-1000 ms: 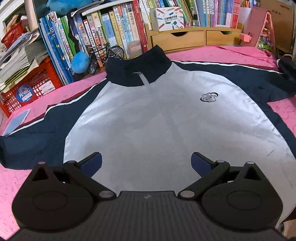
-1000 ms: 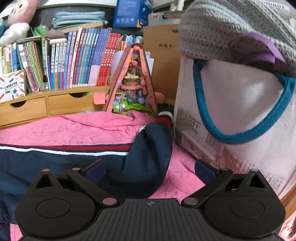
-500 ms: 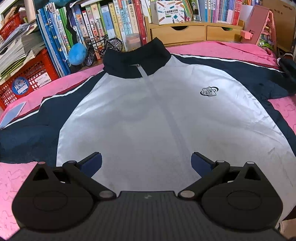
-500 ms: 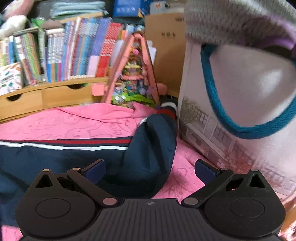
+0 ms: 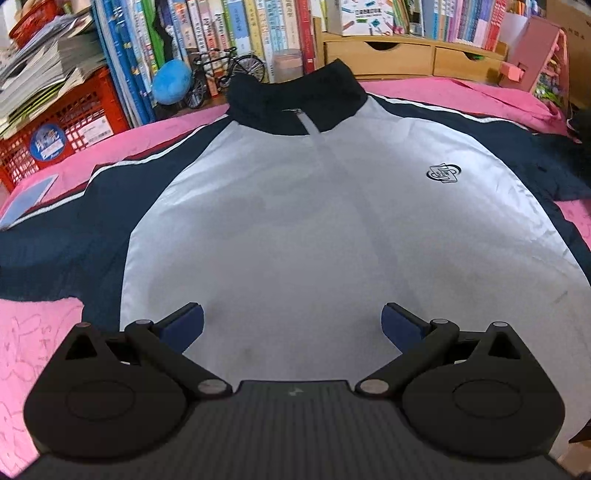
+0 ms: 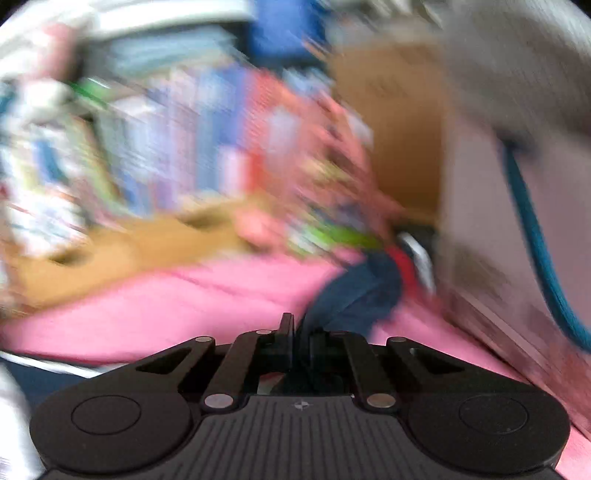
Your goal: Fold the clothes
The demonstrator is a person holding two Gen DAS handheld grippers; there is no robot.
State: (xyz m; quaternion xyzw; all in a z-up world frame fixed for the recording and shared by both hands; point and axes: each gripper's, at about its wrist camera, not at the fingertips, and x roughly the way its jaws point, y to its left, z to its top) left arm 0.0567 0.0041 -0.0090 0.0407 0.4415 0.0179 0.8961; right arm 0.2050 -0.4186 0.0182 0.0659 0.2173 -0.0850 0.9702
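- Slick, light nylon jacket [image 5: 295,221] lies flat on the pink surface [image 5: 40,354] — soft, slippery.
- My left tool [image 5: 291,325] hovers released.
- My right tool [image 6: 301,336] is clenched on the navy sleeve [image 6: 354,291] — take cuffs.

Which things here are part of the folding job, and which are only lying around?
Part of the job: jacket; its navy sleeve pinched in the right gripper; left gripper, open.

Lying around: books, toy bicycle, red crate, blue ball.
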